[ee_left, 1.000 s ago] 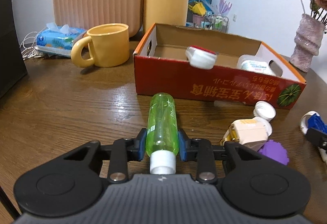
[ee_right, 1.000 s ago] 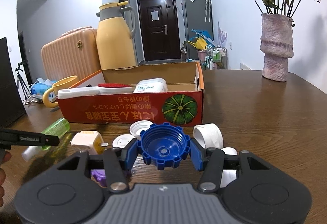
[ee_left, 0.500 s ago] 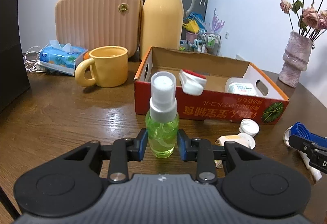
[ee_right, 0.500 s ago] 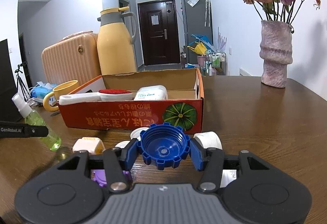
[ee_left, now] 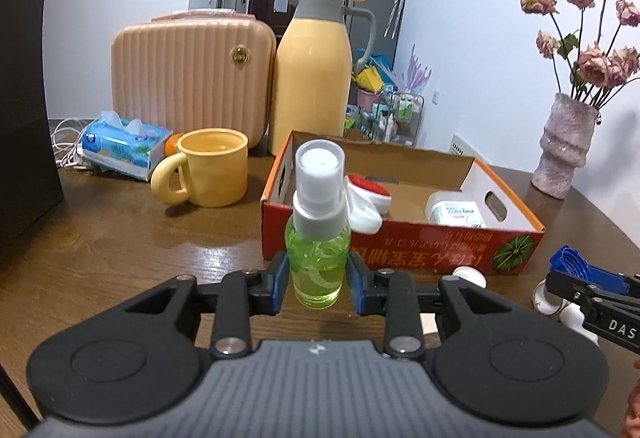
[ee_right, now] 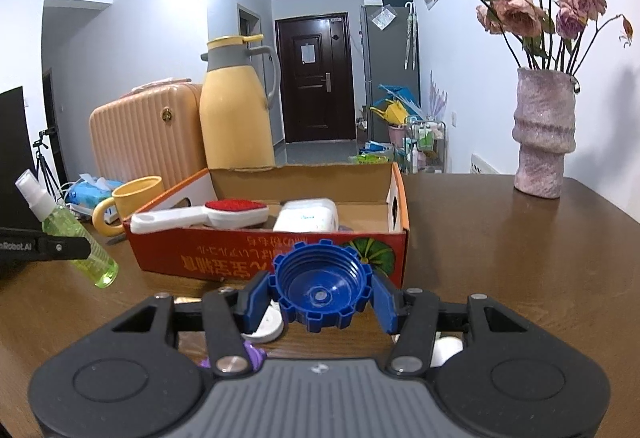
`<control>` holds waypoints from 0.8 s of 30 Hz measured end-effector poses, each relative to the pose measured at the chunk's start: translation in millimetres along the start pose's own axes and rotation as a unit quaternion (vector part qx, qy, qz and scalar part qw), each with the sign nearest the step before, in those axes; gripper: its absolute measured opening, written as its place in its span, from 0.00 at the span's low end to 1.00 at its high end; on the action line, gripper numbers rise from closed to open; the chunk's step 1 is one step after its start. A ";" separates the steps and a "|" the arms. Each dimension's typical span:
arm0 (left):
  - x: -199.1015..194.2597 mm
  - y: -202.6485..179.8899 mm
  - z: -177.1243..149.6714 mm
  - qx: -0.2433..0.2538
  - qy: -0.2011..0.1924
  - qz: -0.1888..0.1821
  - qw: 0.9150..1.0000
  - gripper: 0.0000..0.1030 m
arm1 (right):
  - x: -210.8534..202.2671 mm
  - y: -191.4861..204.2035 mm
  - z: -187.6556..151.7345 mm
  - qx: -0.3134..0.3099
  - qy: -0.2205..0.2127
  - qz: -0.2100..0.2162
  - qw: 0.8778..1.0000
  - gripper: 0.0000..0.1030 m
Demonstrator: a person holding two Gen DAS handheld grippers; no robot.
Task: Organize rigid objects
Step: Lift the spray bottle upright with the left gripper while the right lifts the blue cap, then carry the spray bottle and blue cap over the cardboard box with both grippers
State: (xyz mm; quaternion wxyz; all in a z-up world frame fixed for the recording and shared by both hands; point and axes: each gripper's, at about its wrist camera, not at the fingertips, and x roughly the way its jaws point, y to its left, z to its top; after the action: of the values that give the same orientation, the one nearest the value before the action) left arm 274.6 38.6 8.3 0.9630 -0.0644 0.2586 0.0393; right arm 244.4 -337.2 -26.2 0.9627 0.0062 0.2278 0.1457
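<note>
My left gripper (ee_left: 318, 284) is shut on a green spray bottle (ee_left: 318, 262) with a white cap, held upright above the table in front of the orange cardboard box (ee_left: 400, 250). The bottle also shows in the right wrist view (ee_right: 76, 238), tilted. My right gripper (ee_right: 320, 298) is shut on a blue ribbed lid (ee_right: 320, 288), held before the box (ee_right: 280, 258). Inside the box lie a white brush with a red pad (ee_right: 208, 214) and a white container (ee_right: 308, 216).
White caps (ee_right: 266, 326) and a purple object (ee_right: 252, 352) lie on the wooden table under my right gripper. A yellow mug (ee_left: 208, 174), yellow thermos (ee_left: 314, 78), pink case (ee_left: 192, 74) and tissue pack (ee_left: 124, 146) stand behind. A pink vase (ee_right: 544, 142) stands at the right.
My left gripper lifted the green bottle off the table and turned it from lying flat to upright. My right gripper rose with the blue lid, closer to the box.
</note>
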 end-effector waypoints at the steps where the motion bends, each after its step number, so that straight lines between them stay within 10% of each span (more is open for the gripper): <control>1: -1.3 0.1 1.6 -0.001 -0.002 -0.001 1.000 0.31 | 0.3 0.3 2.0 0.000 -0.001 0.000 1.000 0.51; 24: -6.0 -10.6 49.5 0.004 -0.061 0.006 0.998 0.31 | 23.2 9.0 41.1 0.004 -0.019 -0.012 1.000 0.51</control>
State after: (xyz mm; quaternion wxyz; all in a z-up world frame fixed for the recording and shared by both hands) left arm 295.0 35.0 54.9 0.9771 -0.0563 0.1995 0.0477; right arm 279.8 -319.8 1.2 0.9686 0.0101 0.2099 0.1327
